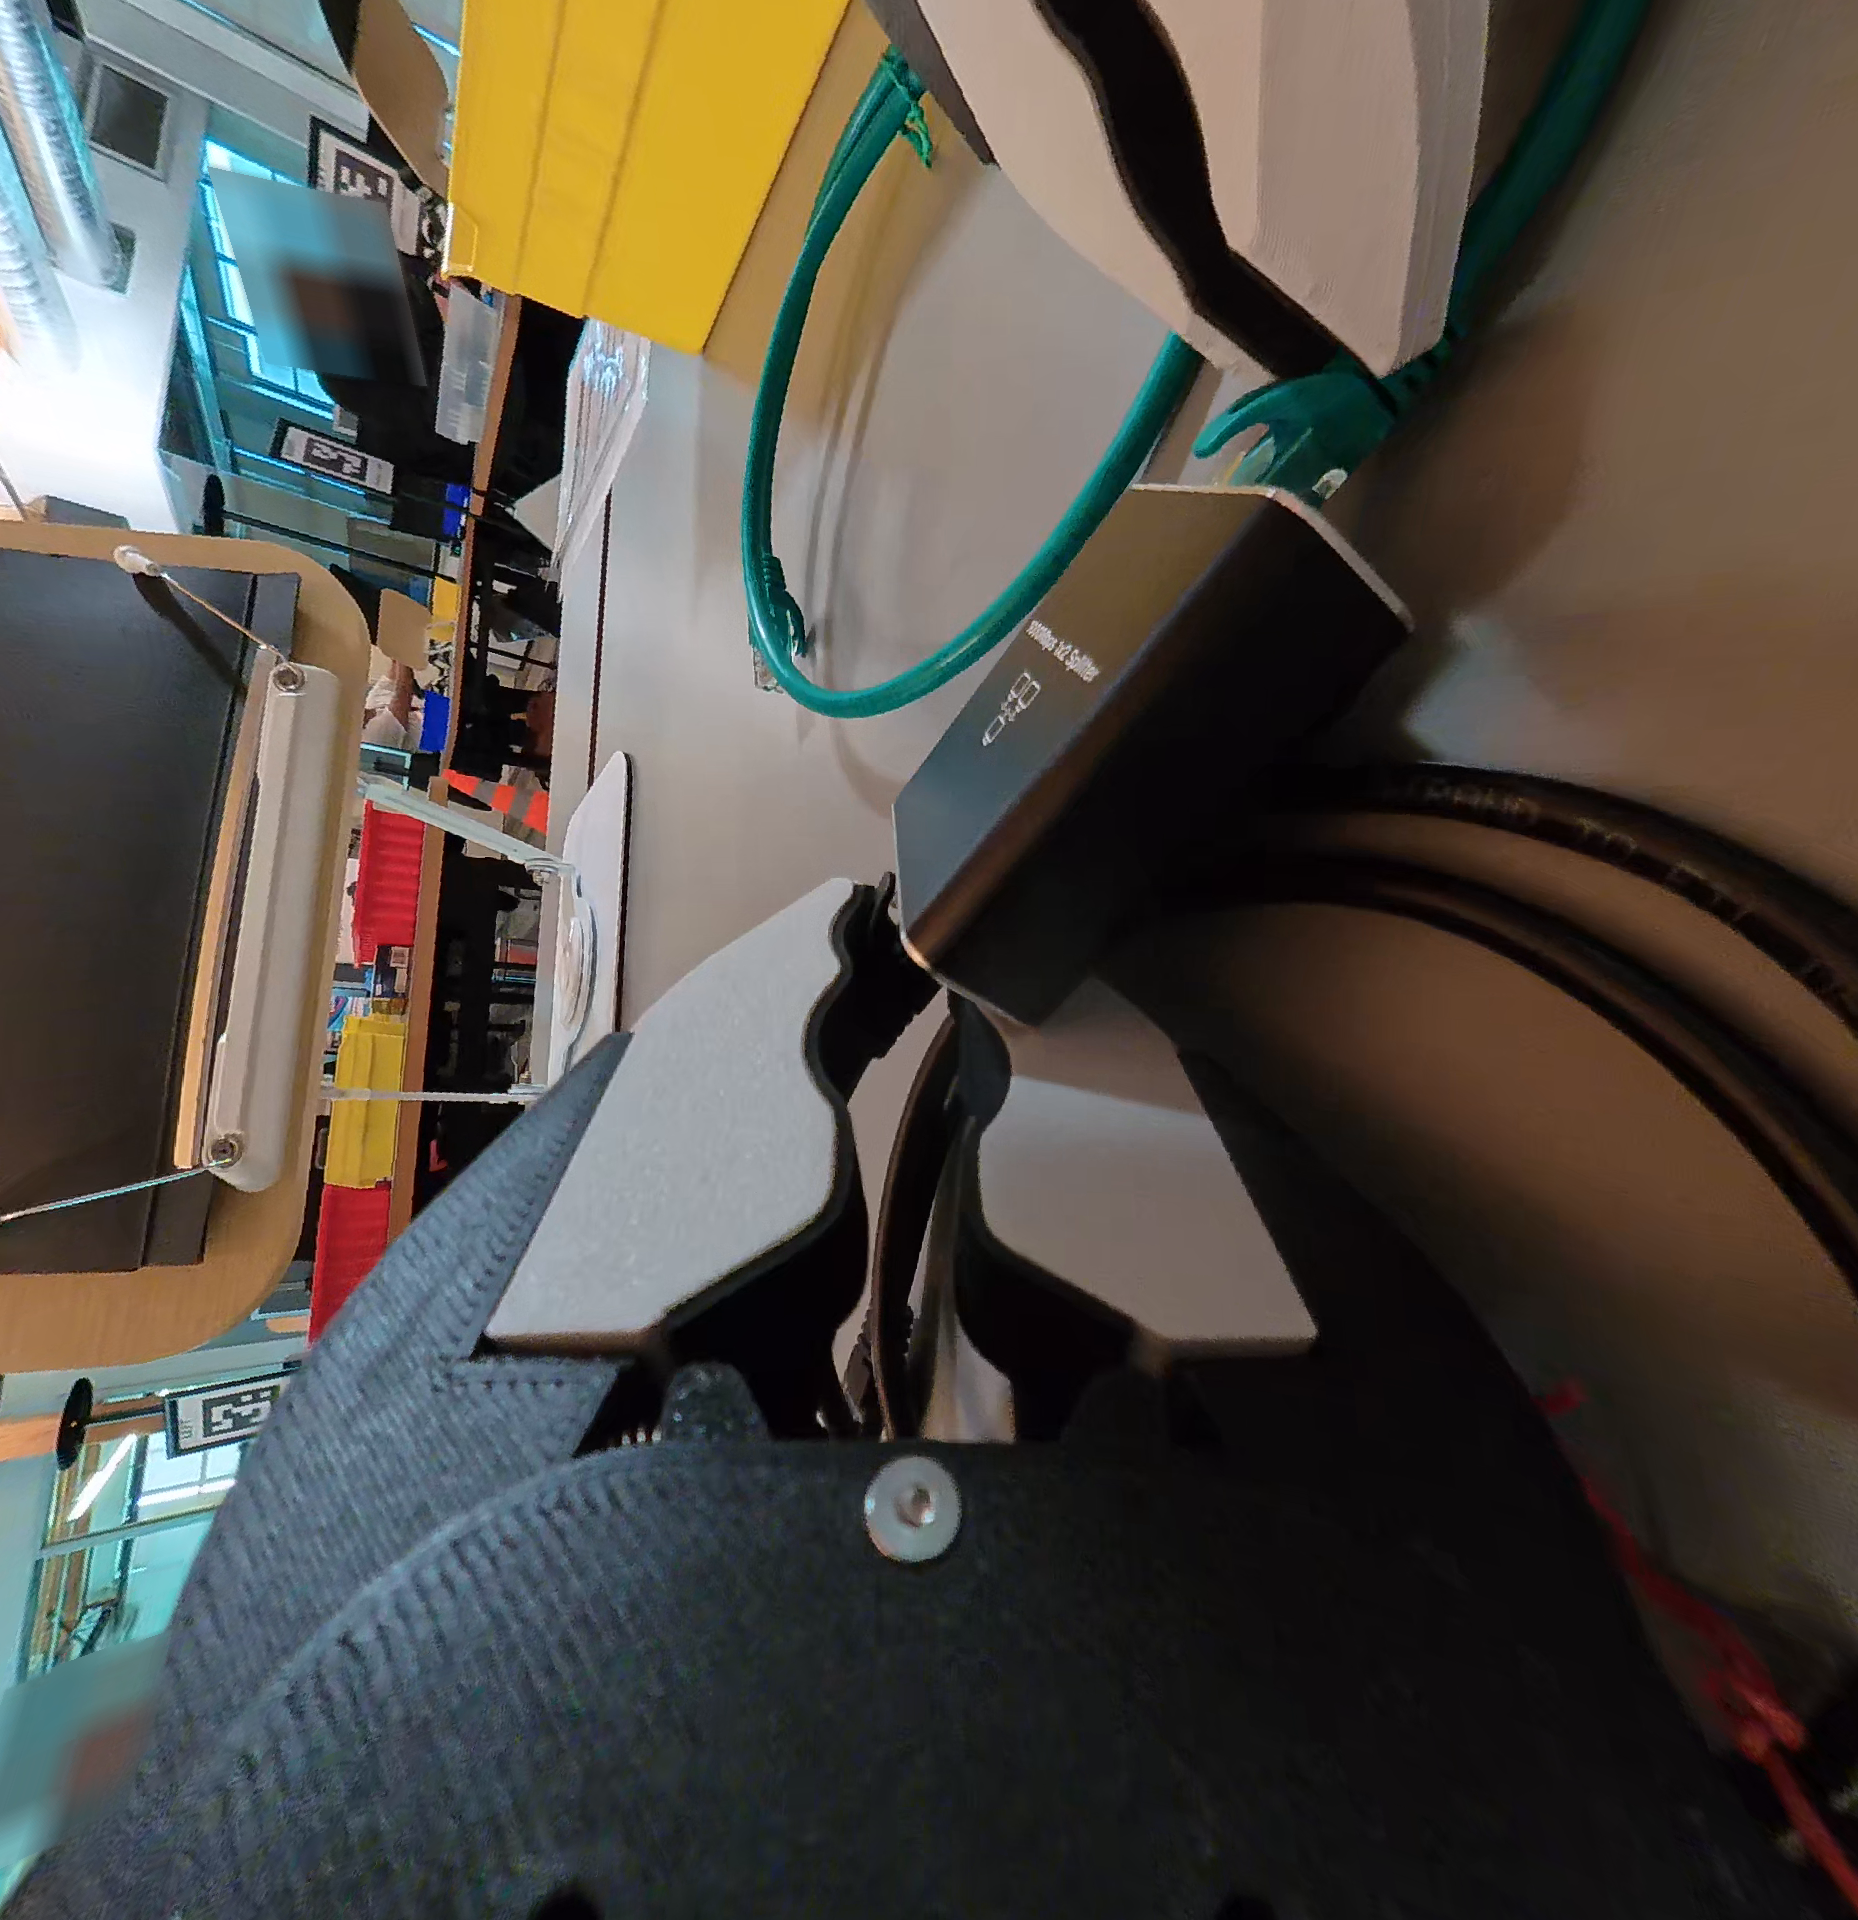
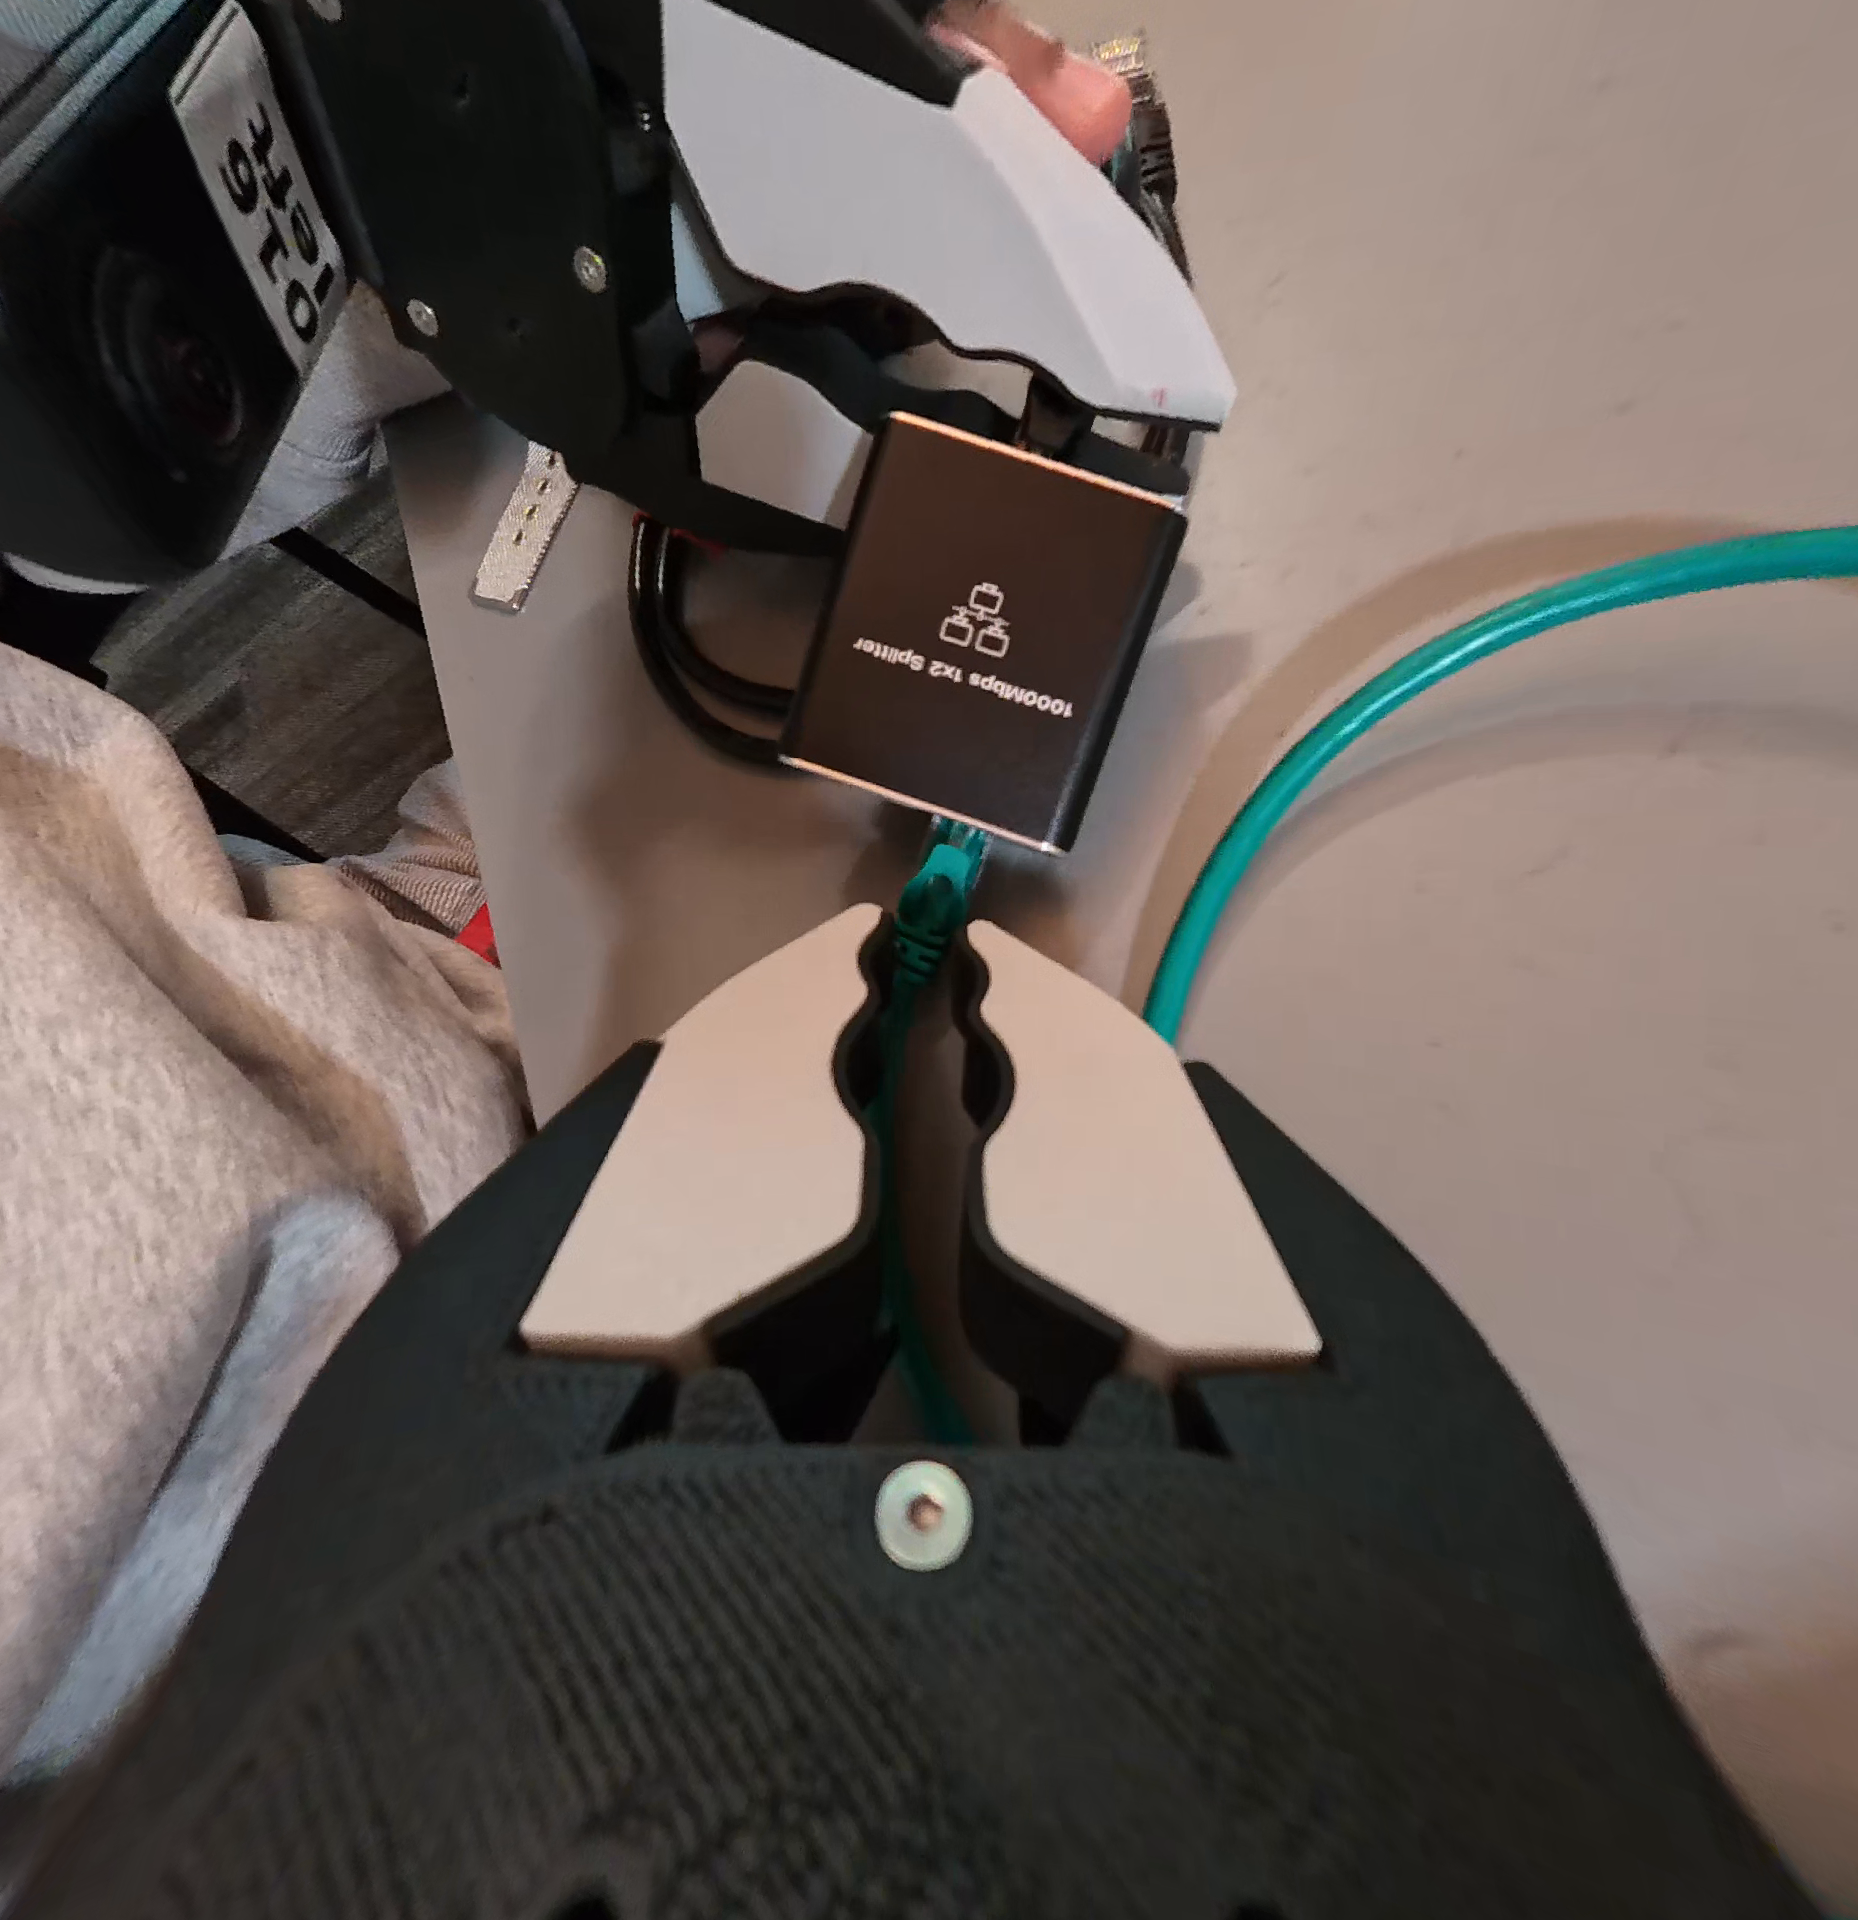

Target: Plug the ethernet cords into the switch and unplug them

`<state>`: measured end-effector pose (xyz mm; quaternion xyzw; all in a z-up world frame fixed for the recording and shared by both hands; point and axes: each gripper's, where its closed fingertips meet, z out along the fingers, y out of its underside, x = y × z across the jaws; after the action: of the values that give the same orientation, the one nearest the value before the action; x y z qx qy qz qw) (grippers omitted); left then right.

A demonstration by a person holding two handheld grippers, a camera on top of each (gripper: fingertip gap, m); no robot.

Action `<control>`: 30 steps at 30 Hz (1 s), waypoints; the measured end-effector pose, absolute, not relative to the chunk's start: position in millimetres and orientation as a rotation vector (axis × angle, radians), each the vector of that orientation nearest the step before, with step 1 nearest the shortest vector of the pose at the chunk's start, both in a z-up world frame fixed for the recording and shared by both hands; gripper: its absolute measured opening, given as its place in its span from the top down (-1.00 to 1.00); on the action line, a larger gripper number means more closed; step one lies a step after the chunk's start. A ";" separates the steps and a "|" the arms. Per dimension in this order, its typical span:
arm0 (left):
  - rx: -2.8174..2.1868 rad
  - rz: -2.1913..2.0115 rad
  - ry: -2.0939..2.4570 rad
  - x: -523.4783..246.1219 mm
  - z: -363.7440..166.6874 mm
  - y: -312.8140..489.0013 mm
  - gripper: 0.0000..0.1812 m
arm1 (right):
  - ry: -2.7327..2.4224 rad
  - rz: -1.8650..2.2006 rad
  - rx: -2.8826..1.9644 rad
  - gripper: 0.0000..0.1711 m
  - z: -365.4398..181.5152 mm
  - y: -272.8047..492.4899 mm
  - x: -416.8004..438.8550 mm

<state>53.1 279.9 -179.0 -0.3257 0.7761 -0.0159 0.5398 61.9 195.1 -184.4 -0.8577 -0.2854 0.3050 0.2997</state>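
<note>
Where the left wrist view looks along the left gripper [image 1: 909, 997], note jaws drawn nearly together around the black cord [image 1: 904, 1164] just behind the switch [image 1: 1143, 748]; cannot tell whether the pads also bite the housing itself. Expect the switch to pivot or slide on the table [image 1: 1008, 416] under an off-axis push, since a hold on flexible cord gives little bracing. Watch also the second green cord [image 1: 800, 343], lying loose with its free end well clear of the ports; could snag if dragged. Turning to the right wrist view, find the right gripper [image 2: 920, 925] closed almost fully on the boot of the plug [image 2: 930, 894], green cord [image 2: 904, 1195] trailing back between the fingers, plug tip touching the near face of the switch [image 2: 992, 603] at a port; depth of seating hidden. Judge misalignment the chief risk: a tilted plug would jam against the port edge rather than click home. Beware too of the boot slipping through the pads, or of the latch tab being pinned by the grip.
</note>
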 end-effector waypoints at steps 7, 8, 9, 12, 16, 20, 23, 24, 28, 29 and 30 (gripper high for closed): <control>-0.801 -0.037 1.832 53.1 -179.3 281.9 0.87 | -0.705 0.783 -2.281 0.90 -184.0 199.8 63.2; -0.804 -0.035 1.831 53.1 -179.4 282.3 0.86 | -0.694 0.772 -2.281 0.90 -183.9 201.0 63.7; -0.801 -0.022 1.833 53.0 -179.4 282.7 0.87 | -0.684 0.762 -2.282 0.89 -184.0 202.1 64.3; -0.809 -0.023 1.830 53.3 -179.3 283.3 0.87 | -0.677 0.738 -2.279 0.89 -183.8 203.8 65.2; -0.825 0.003 1.839 51.9 -179.8 291.6 0.86 | -0.674 0.658 -2.265 0.88 -184.1 212.1 66.5; -0.889 0.019 1.778 48.5 -179.0 305.3 0.86 | -0.600 0.704 -2.210 0.82 -173.9 223.7 71.0; -0.962 0.005 1.743 47.5 -178.0 313.5 0.85 | -0.488 0.816 -2.069 0.68 -148.9 229.3 76.8; -0.985 0.009 1.729 47.0 -177.7 317.2 0.85 | -0.466 0.825 -2.020 0.63 -140.7 231.0 81.2; -1.095 -0.075 1.676 44.6 -174.0 326.7 0.85 | -0.485 0.652 -1.889 0.52 -121.4 238.4 101.6; -1.117 -0.087 1.661 43.9 -172.4 329.2 0.85 | -0.514 0.588 -1.870 0.50 -119.4 239.3 103.4; -1.126 -0.105 1.652 43.9 -170.8 329.6 0.85 | -0.551 0.519 -1.852 0.49 -118.3 239.9 103.3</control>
<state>43.9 329.6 -170.8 -0.4737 0.6947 -0.0442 0.5395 103.3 239.9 -118.3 -0.7791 -0.2318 0.2182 0.5401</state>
